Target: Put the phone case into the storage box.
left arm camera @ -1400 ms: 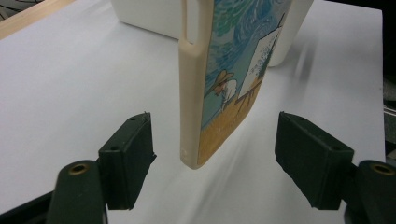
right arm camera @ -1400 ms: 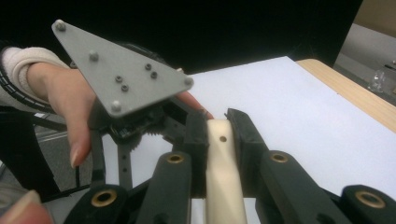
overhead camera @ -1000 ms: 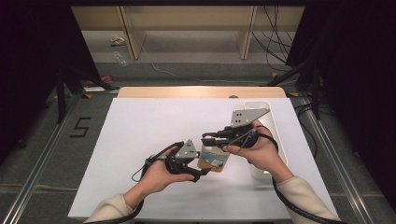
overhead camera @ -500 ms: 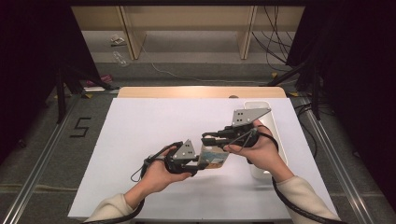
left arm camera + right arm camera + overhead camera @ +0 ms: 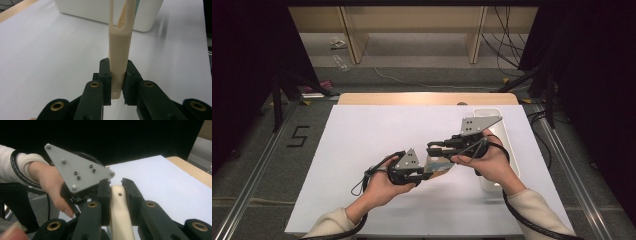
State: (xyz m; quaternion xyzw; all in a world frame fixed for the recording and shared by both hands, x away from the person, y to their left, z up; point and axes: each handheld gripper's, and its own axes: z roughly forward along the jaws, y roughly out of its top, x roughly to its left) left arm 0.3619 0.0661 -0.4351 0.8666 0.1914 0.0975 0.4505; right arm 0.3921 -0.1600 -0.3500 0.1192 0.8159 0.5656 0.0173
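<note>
A cream plastic utensil (image 5: 120,50) with a flat handle that splits into two arms is held above the white table (image 5: 377,135). My left gripper (image 5: 117,82) is shut on its handle end, which has a small hole. In the right gripper view my right gripper (image 5: 116,185) is shut on the same utensil (image 5: 120,220), with the left gripper's grey plate (image 5: 77,171) and the hand holding it just beyond. From above, the left gripper (image 5: 427,172) and right gripper (image 5: 434,147) meet at the utensil (image 5: 441,165) in the table's middle right.
A long white tray (image 5: 494,150) lies along the table's right side, behind the right hand; its wall (image 5: 100,10) stands across the top of the left gripper view. A wooden strip (image 5: 427,98) borders the far edge.
</note>
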